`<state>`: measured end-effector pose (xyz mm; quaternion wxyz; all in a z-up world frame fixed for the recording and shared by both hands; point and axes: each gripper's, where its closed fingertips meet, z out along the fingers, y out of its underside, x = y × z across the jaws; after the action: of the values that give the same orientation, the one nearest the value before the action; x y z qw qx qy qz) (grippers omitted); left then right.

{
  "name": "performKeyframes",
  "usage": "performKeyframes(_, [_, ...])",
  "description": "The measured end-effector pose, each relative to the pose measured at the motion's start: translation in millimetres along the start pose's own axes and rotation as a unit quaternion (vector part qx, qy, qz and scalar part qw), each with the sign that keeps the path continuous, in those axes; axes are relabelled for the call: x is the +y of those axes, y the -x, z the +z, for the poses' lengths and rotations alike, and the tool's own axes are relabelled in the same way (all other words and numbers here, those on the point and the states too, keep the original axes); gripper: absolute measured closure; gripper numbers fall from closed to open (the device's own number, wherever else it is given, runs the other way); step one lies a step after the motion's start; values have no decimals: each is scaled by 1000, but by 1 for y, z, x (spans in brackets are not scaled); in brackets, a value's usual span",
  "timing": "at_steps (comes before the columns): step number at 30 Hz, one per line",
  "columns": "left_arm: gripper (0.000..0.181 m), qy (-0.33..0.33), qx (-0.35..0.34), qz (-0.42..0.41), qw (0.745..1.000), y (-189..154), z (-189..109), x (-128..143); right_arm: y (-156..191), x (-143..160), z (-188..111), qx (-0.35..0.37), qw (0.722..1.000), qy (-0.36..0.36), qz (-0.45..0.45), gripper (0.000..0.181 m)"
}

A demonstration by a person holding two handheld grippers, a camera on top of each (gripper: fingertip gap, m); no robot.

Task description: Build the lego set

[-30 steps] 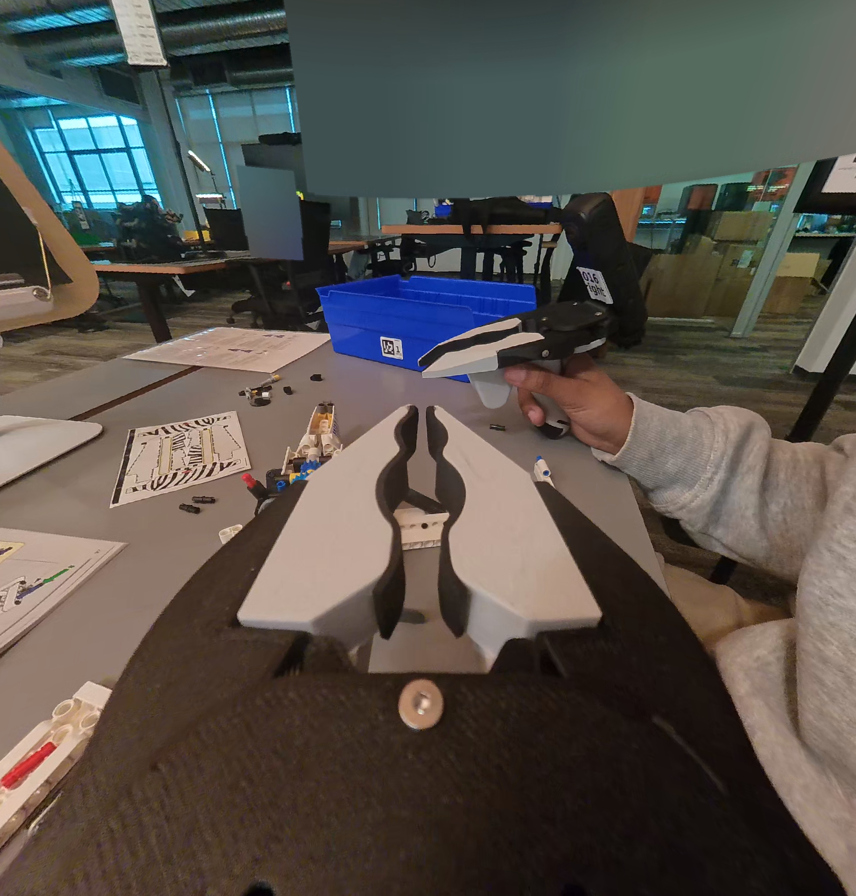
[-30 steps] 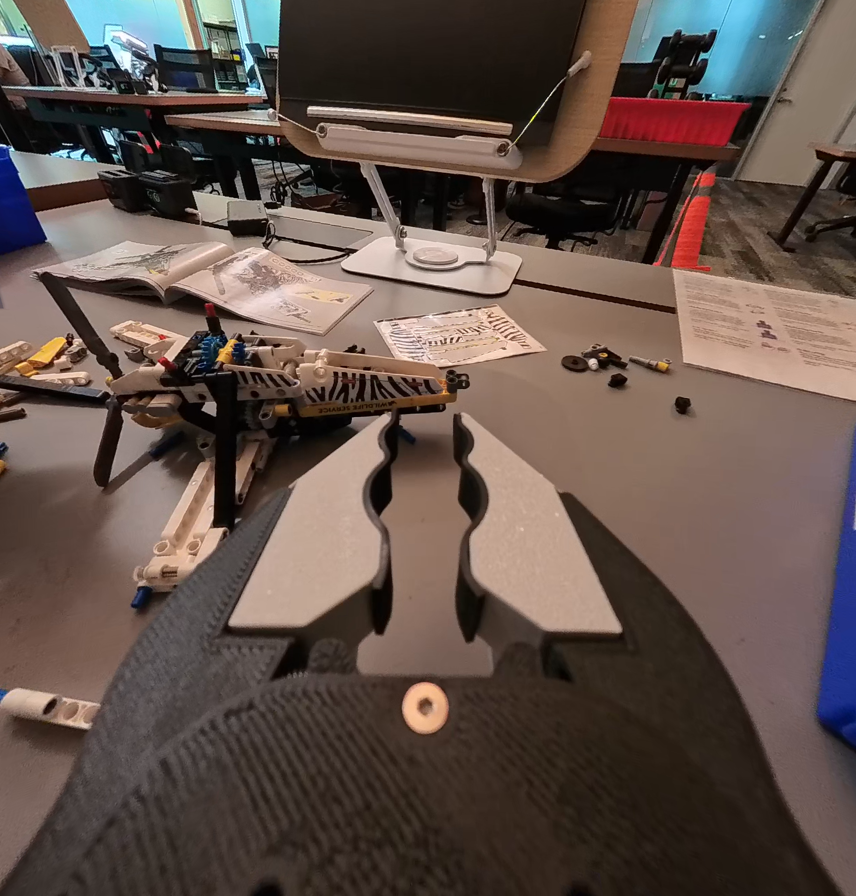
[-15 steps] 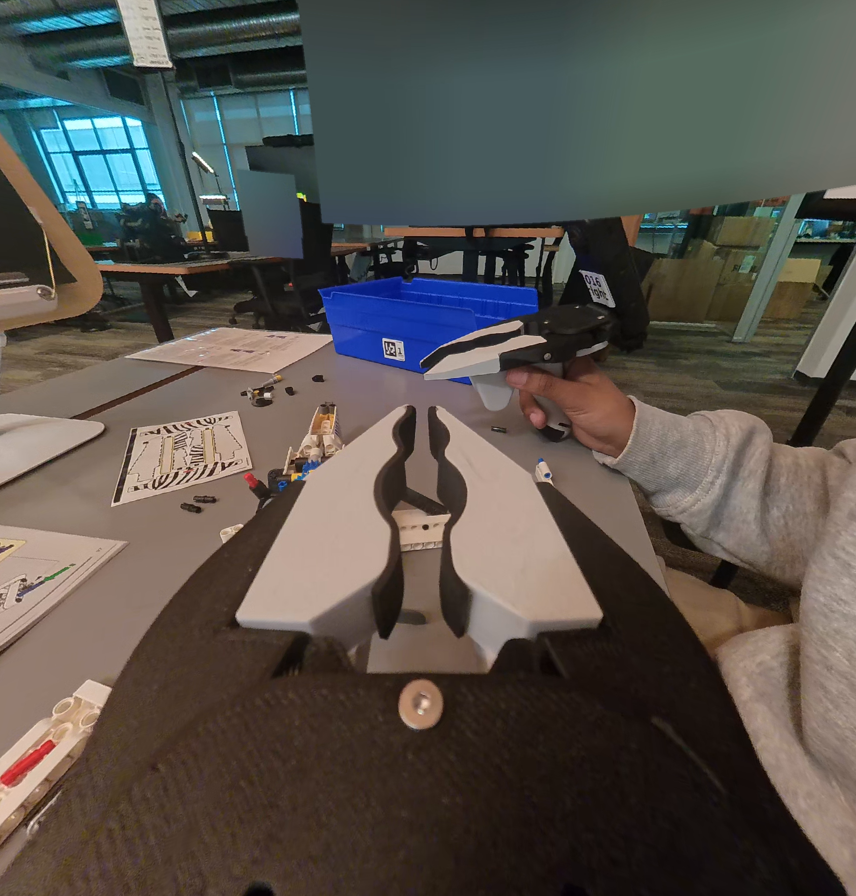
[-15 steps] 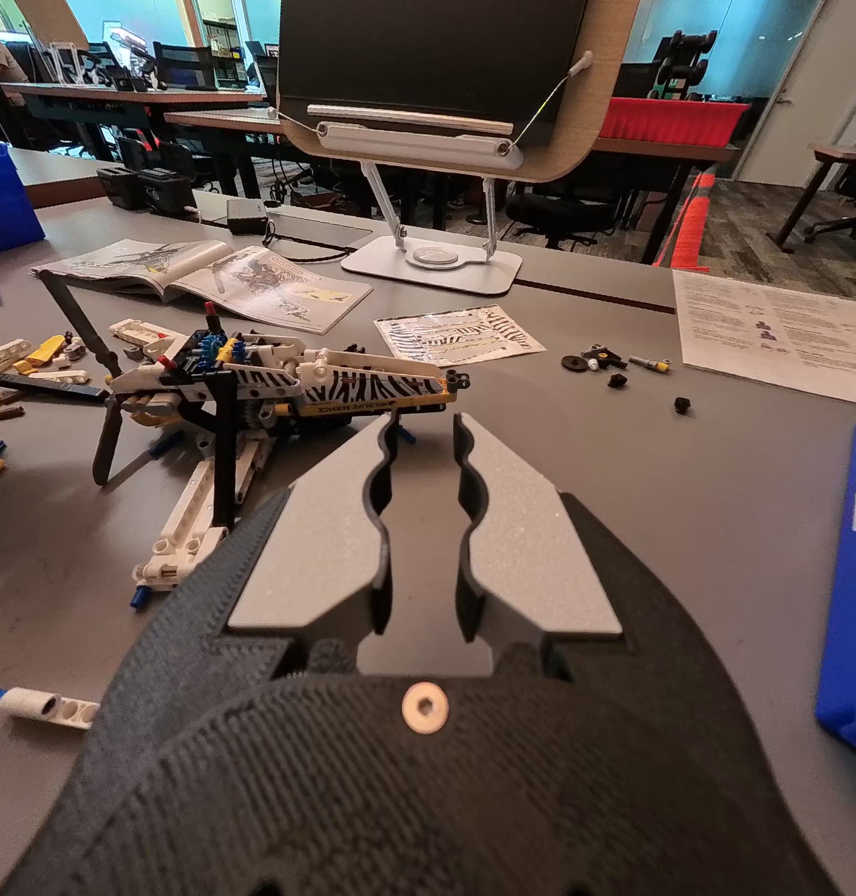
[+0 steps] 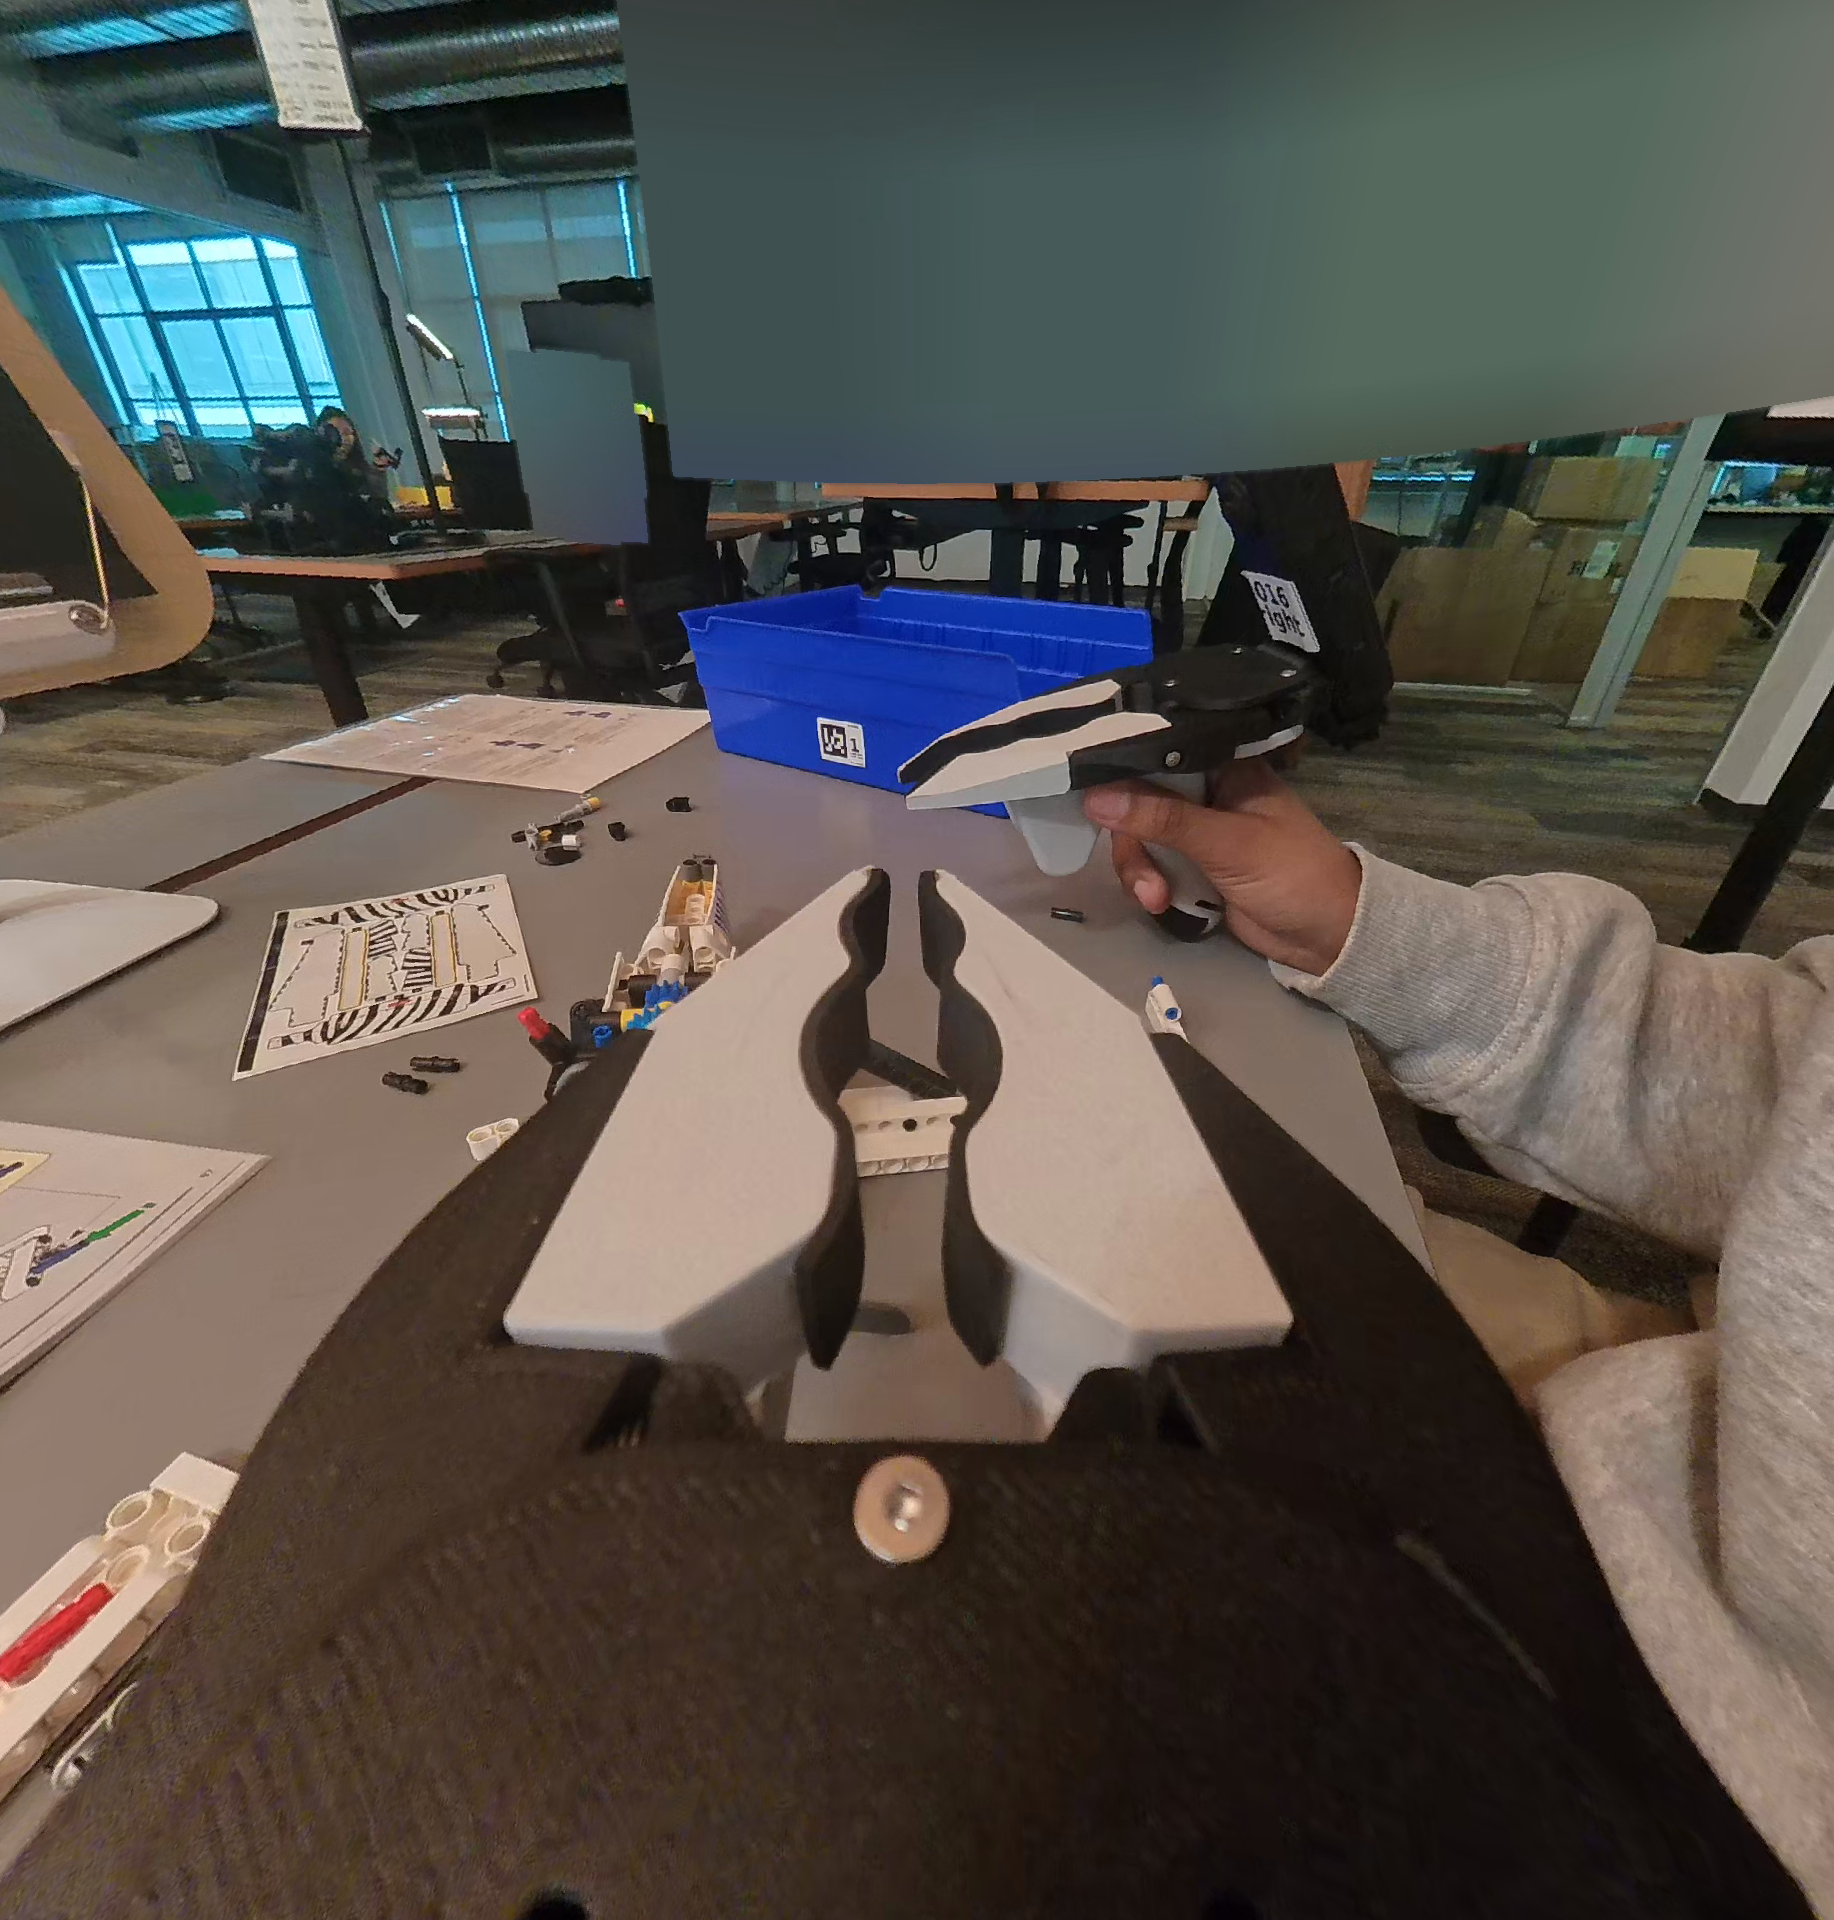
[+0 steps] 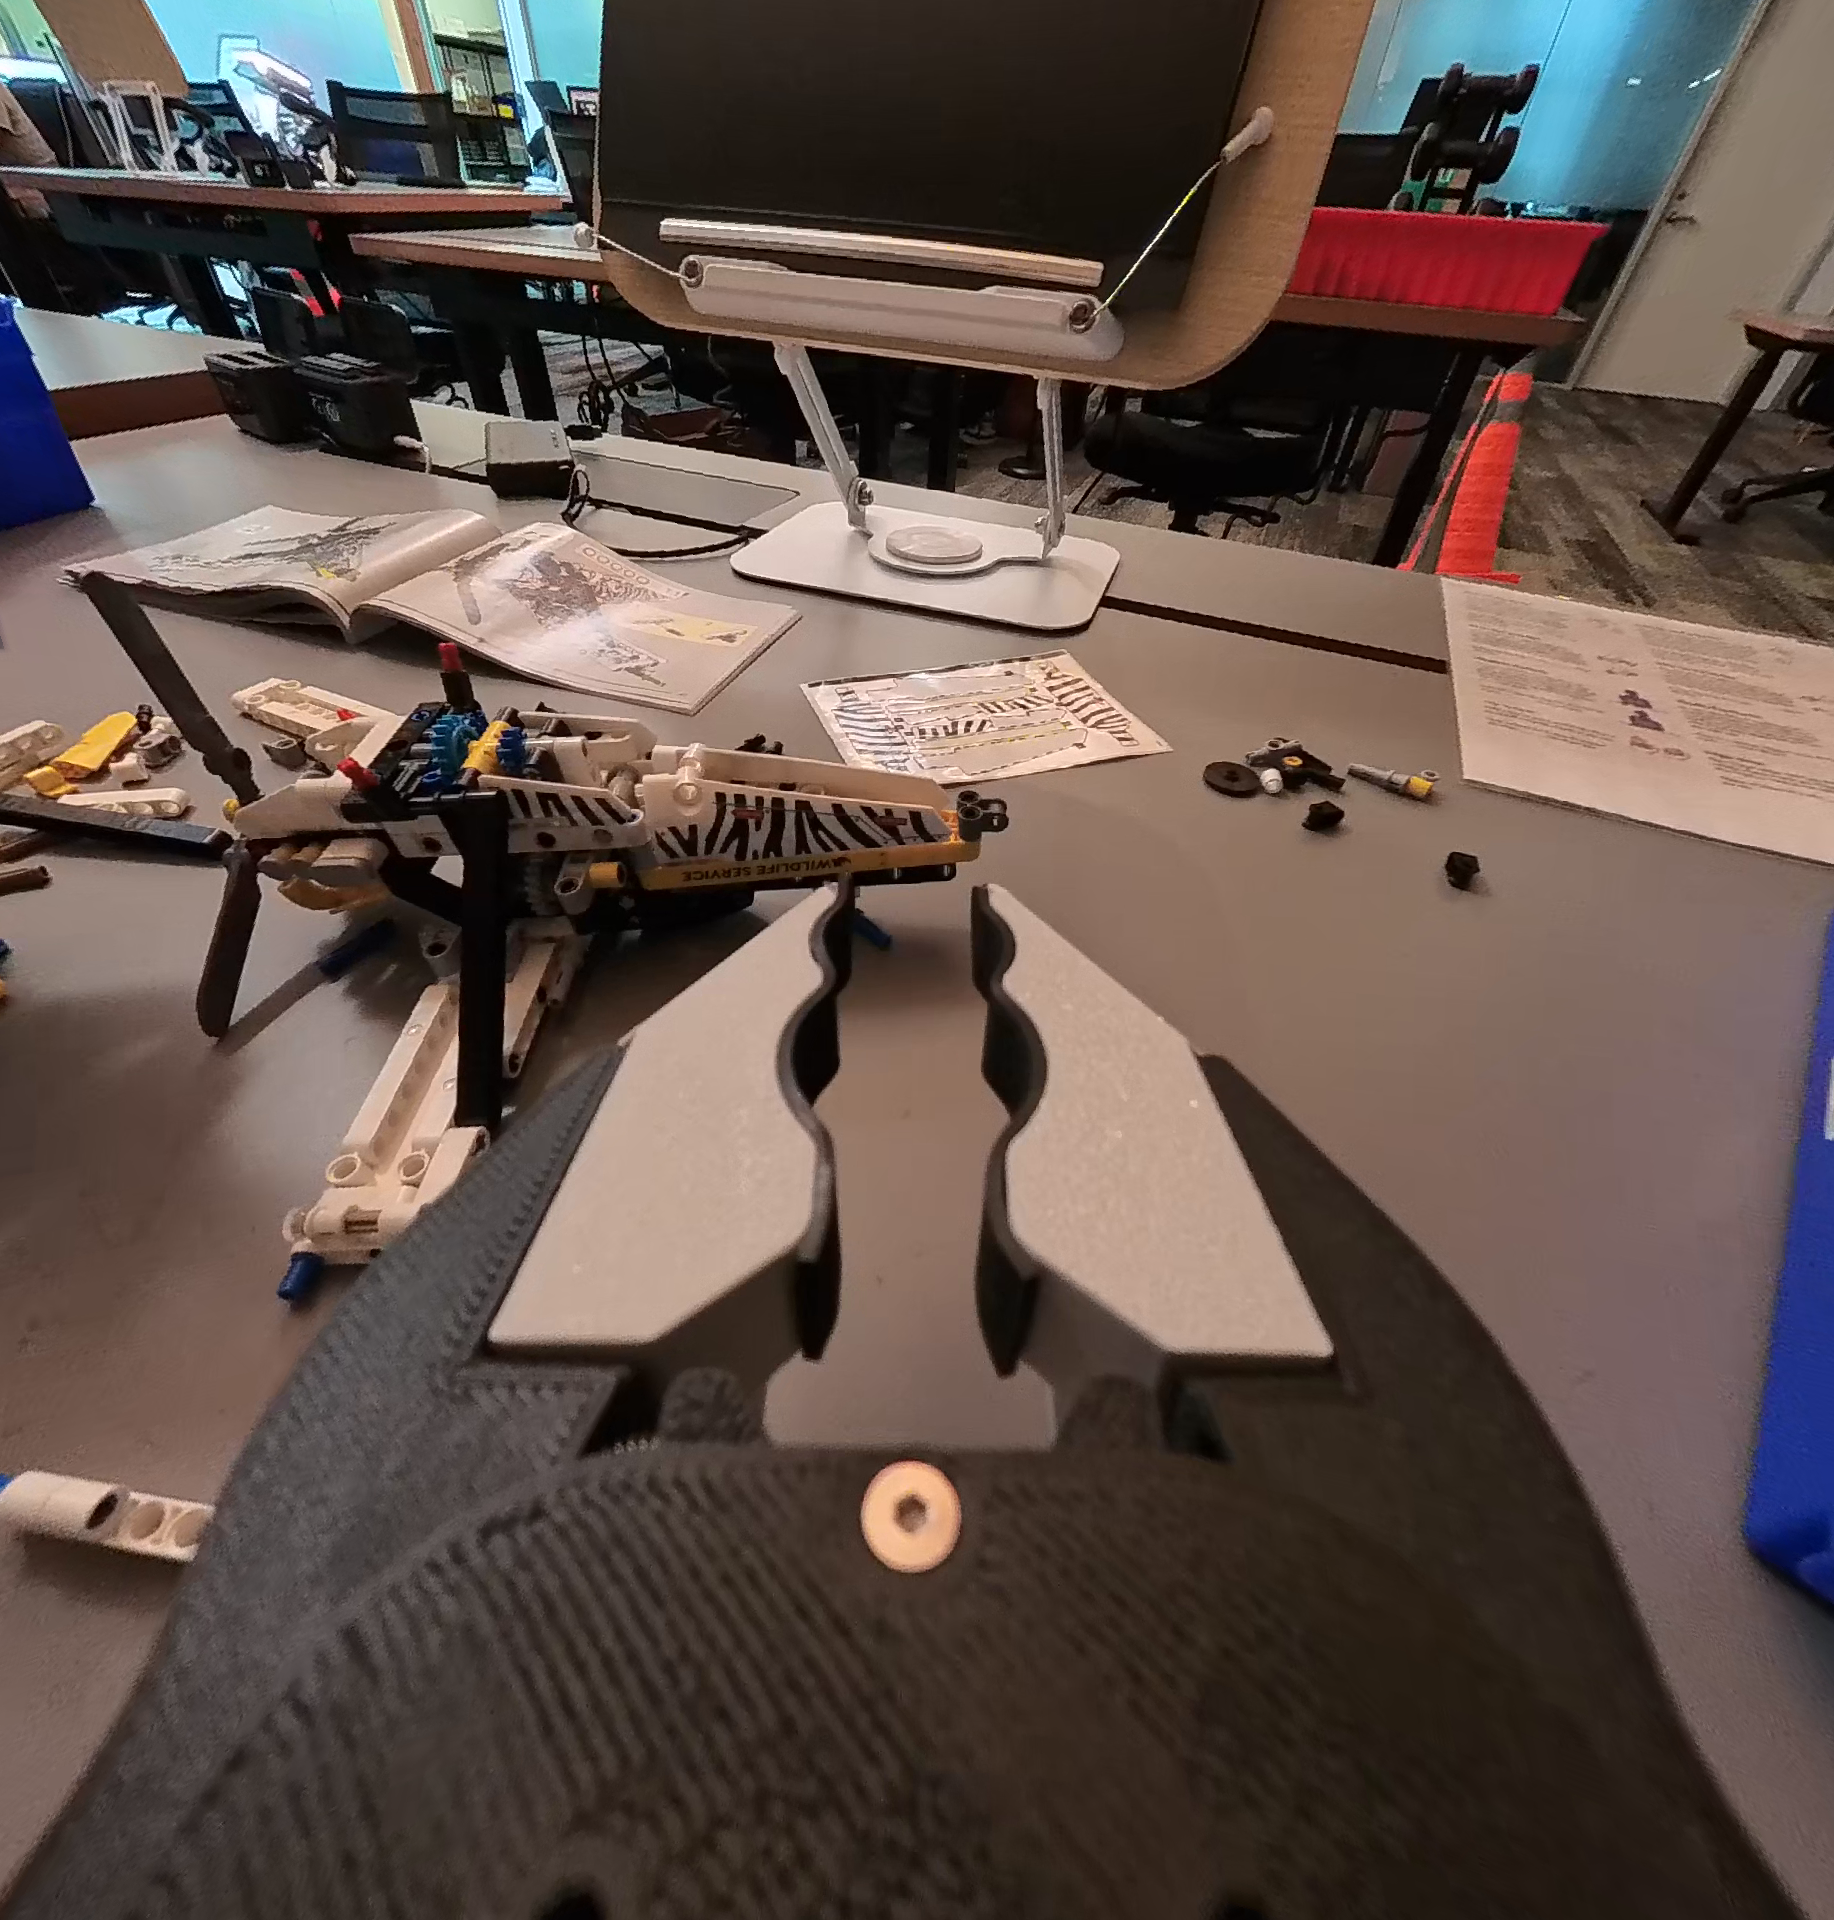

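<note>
A half-built lego plane (image 6: 601, 821) with zebra-striped white panels and a black propeller stands on the grey table (image 6: 1308, 1039), left of centre in the right wrist view. Just below it a white beam assembly (image 6: 414, 1122) with blue pins lies flat on the table. Loose white and yellow pieces (image 6: 71, 748) are scattered at the plane's left, and a short white beam (image 6: 102, 1522) with a blue pin lies alone nearer the camera.

The right hand-held gripper (image 6: 905, 904) hovers just right of the plane's tail, its jaws apart with nothing between them. In the left wrist view a hand (image 5: 1235, 873) in a grey sleeve holds it above the table.

The left hand-held gripper (image 5: 902, 883) has its jaws nearly together at the tips; through the gap behind the tips a white beam (image 5: 897, 1127) shows. Whether it is gripped or lies on the table below, I cannot tell.

Beyond the plane lie an open instruction booklet (image 6: 456, 592), a zebra sticker sheet (image 6: 986, 717), a few small black and grey pins (image 6: 1308, 784), and a printed sheet (image 6: 1661, 717). A screen on a silver stand (image 6: 934, 551) sits behind them.

A blue bin (image 5: 892, 665) stands at the far edge of the table; its inside is not visible.
</note>
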<state>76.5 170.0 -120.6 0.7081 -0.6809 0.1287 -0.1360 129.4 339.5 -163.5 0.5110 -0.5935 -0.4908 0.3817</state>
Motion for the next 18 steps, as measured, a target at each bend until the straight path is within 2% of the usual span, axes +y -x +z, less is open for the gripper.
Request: performKeyframes(18, [177, 2, -1, -1, 1000, 0, 1, 1, 0, 0, 0, 0, 1000, 3, -4, 160])
